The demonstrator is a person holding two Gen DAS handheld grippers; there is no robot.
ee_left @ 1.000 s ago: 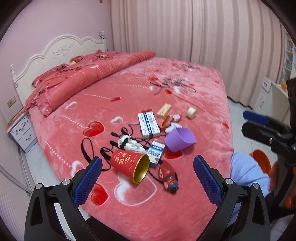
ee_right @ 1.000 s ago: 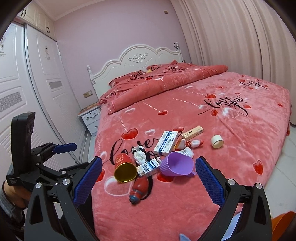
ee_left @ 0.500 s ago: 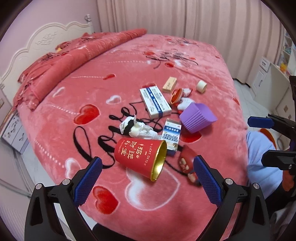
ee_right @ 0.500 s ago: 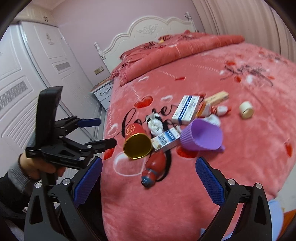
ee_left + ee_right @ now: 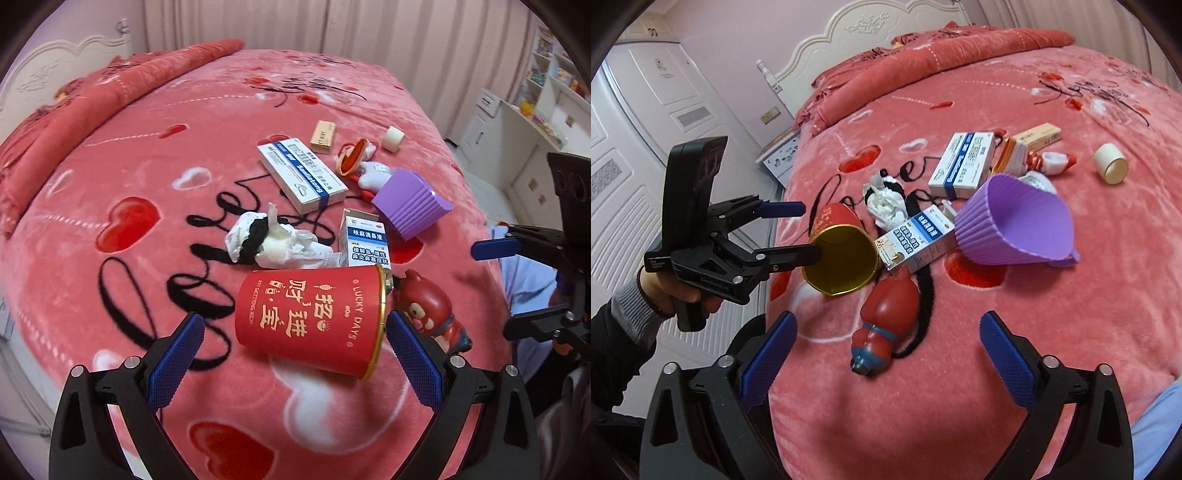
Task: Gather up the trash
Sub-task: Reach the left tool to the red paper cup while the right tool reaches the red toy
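Red paper cup [image 5: 314, 317] on its side, beside crumpled tissue [image 5: 284, 243], medicine boxes [image 5: 301, 175].

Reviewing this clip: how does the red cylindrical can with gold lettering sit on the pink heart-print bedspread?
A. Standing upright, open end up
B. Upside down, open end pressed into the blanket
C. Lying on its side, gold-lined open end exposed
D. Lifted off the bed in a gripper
C: the red cylindrical can with gold lettering lies sideways on the pink heart-print bedspread, and the right wrist view looks straight into its gold-lined mouth.
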